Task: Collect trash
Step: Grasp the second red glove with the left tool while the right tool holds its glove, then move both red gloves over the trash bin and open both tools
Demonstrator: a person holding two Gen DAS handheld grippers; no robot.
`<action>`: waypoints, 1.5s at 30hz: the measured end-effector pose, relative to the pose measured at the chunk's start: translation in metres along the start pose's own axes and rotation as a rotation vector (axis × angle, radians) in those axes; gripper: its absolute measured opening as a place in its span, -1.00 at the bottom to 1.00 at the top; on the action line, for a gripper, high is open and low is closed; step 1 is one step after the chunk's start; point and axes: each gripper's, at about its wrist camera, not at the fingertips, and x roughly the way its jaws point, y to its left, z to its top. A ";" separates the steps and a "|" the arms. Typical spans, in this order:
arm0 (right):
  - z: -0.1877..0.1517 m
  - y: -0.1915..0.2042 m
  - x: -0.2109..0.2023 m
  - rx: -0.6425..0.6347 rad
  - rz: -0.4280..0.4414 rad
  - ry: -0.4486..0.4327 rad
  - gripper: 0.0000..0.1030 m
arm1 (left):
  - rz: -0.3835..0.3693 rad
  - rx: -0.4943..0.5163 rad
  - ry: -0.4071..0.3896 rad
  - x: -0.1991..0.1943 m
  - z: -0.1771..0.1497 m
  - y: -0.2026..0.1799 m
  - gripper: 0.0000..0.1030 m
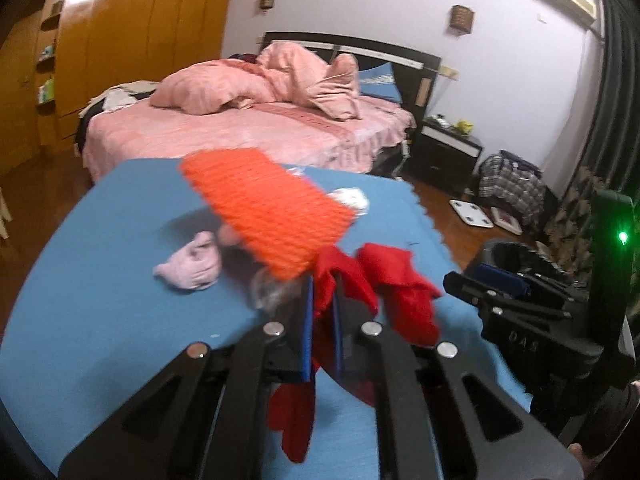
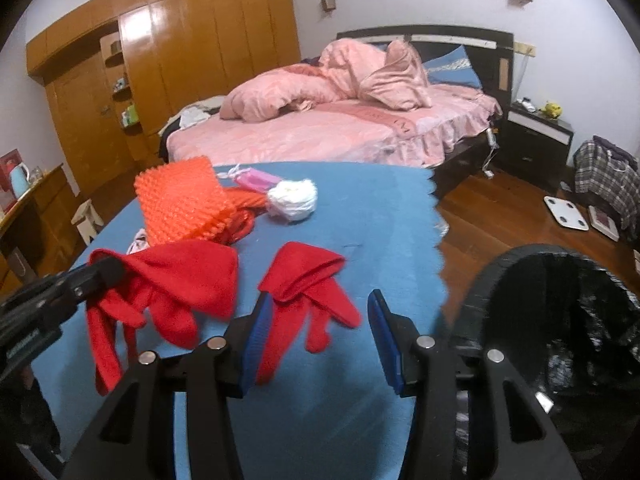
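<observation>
Red glove (image 1: 320,300) pinched in the left tool (image 1: 322,320), lifted off the blue counter (image 1: 100,300) for the bin.
The left tool's jaws are nearly closed on that glove, which hangs below them; the second red glove (image 2: 308,296) lies flat just ahead of the right tool (image 2: 316,336), whose jaws stand half apart and empty, probably lined up to take it. The black-lined bin (image 2: 560,320) sits just past the counter's wavy right edge, with open room between. Orange netting (image 2: 180,204) and a white wad (image 2: 292,196) crowd the far side.
</observation>
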 end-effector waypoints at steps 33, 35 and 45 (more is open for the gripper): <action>0.026 0.002 -0.005 0.021 0.083 0.020 -0.71 | -0.015 0.004 -0.029 -0.009 0.016 -0.005 -0.85; 0.030 -0.001 -0.017 0.026 0.081 0.001 -0.71 | -0.031 0.013 -0.045 -0.014 0.021 -0.013 -0.86; 0.040 -0.024 -0.070 0.061 0.054 -0.080 -0.71 | -0.108 0.054 -0.112 -0.038 0.040 -0.059 -0.86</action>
